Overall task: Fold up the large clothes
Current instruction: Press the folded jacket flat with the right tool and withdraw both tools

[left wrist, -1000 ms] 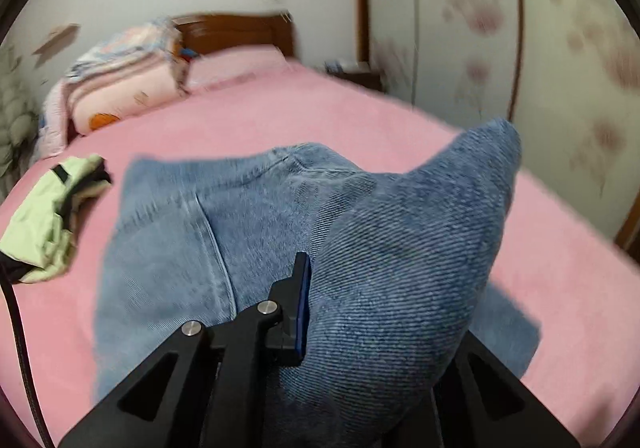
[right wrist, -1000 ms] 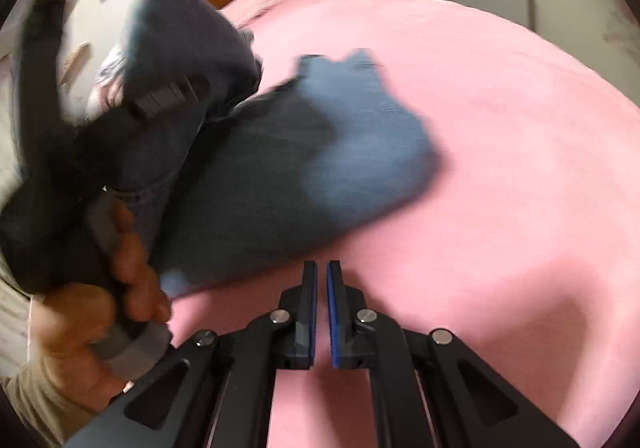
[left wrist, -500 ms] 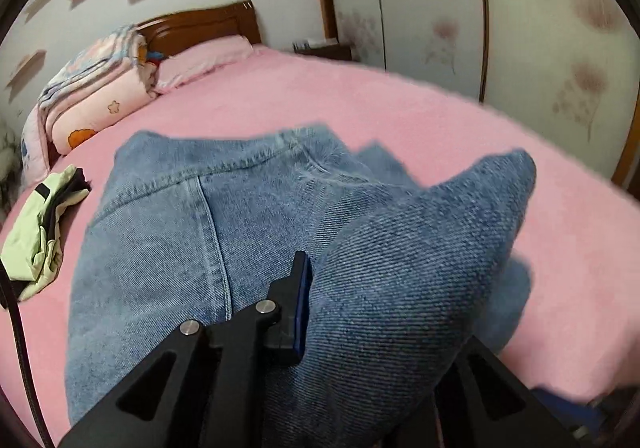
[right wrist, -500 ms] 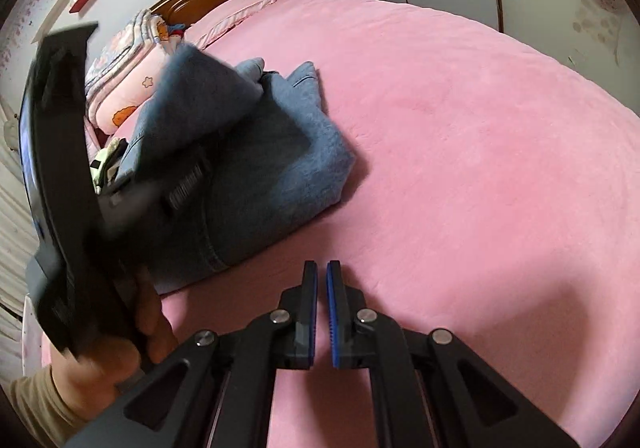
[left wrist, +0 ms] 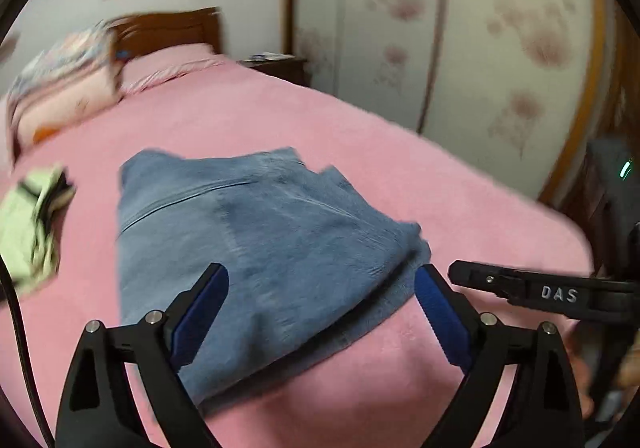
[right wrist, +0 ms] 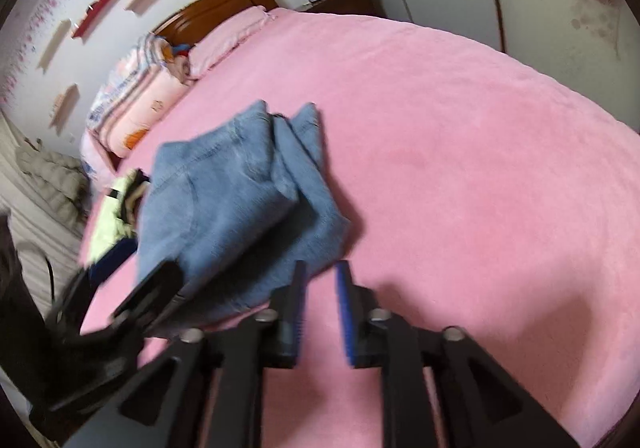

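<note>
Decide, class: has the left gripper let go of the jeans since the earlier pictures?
Yes. The left gripper now stands wide open, and the jeans lie flat on the pink bed.

Right of the folded jeans [right wrist: 240,200] the pink bed [right wrist: 460,168] lies open. On their left a green garment [right wrist: 112,216] crowds close; stacked bedding [right wrist: 132,104] blocks the headboard end.
</note>
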Available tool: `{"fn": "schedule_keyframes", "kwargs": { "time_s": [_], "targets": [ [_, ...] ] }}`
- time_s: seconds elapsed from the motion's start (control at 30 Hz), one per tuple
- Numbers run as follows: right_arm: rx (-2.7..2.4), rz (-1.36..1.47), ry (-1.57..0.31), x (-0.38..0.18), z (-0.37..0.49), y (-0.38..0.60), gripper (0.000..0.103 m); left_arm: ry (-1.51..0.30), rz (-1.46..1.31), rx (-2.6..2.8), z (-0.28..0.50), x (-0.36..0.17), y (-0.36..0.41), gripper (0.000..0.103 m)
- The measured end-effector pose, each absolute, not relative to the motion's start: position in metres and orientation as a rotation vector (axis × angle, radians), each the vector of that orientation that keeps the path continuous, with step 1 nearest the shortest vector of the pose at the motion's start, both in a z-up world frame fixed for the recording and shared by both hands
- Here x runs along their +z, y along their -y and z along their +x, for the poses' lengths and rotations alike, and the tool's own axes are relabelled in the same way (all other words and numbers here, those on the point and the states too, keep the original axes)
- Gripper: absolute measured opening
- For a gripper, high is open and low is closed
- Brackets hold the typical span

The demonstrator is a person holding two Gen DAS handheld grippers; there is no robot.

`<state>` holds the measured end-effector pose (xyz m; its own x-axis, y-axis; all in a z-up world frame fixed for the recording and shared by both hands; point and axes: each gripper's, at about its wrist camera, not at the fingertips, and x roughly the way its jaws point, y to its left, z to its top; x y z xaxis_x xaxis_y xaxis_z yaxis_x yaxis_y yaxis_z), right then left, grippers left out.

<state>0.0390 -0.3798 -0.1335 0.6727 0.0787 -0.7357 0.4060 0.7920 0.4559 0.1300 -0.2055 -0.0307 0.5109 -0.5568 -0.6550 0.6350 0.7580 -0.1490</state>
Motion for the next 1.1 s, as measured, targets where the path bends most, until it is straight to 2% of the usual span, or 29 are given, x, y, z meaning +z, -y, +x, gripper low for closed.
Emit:
{"fn": "schedule_keyframes", "kwargs": {
  "time_s": [0.03, 0.1, 0.3, 0.47, 0.5, 0.57, 0.63, 0.7, 0.83, 0.97, 1.1],
  "targets": [
    [-0.183, 0.659, -0.814, -0.13, 0.039, 0.38, 0.039, -0.752, 0.065, -0.678, 0.135, -0.028, 0.189, 0.095],
    [-0.152, 0.678, -0.793, -0.123, 0.043, 0.378, 0.045, -0.768, -0.012, -0.59, 0.146, -0.03, 0.162, 0.095],
    [-0.066, 0.732, -0.845, -0.127, 0.085, 0.373, 0.046, -0.886, -0.114, -0.364, 0.19, -0.071, 0.107, 0.095],
    [-0.052, 0.832, -0.917, -0.151, 0.123, 0.384, 0.046, -0.911, -0.102, -0.327, 0.202, -0.093, 0.099, 0.095],
    [-0.05, 0.829, -0.921, -0.154, 0.127, 0.386, 0.045, -0.92, -0.088, -0.328, 0.202, -0.098, 0.102, 0.095],
    [-0.043, 0.792, -0.93, -0.156, 0.135, 0.384, 0.029, -0.935, -0.071, -0.341, 0.205, -0.105, 0.107, 0.094],
    [-0.025, 0.71, -0.914, -0.148, 0.138, 0.379, 0.019, -0.927, -0.072, -0.36, 0.205, -0.105, 0.113, 0.09],
    [-0.014, 0.647, -0.879, -0.135, 0.135, 0.374, 0.017, -0.916, -0.065, -0.381, 0.204, -0.1, 0.119, 0.085],
    [-0.029, 0.558, -0.797, -0.11, 0.115, 0.369, 0.016, -0.889, -0.033, -0.403, 0.197, -0.093, 0.133, 0.085],
    [-0.104, 0.563, -0.857, -0.147, 0.106, 0.377, 0.016, -0.93, -0.009, -0.406, 0.193, -0.106, 0.147, 0.079],
    [-0.147, 0.61, -0.869, -0.181, 0.104, 0.382, 0.017, -0.913, 0.03, -0.39, 0.188, -0.111, 0.156, 0.08]
  ]
}}
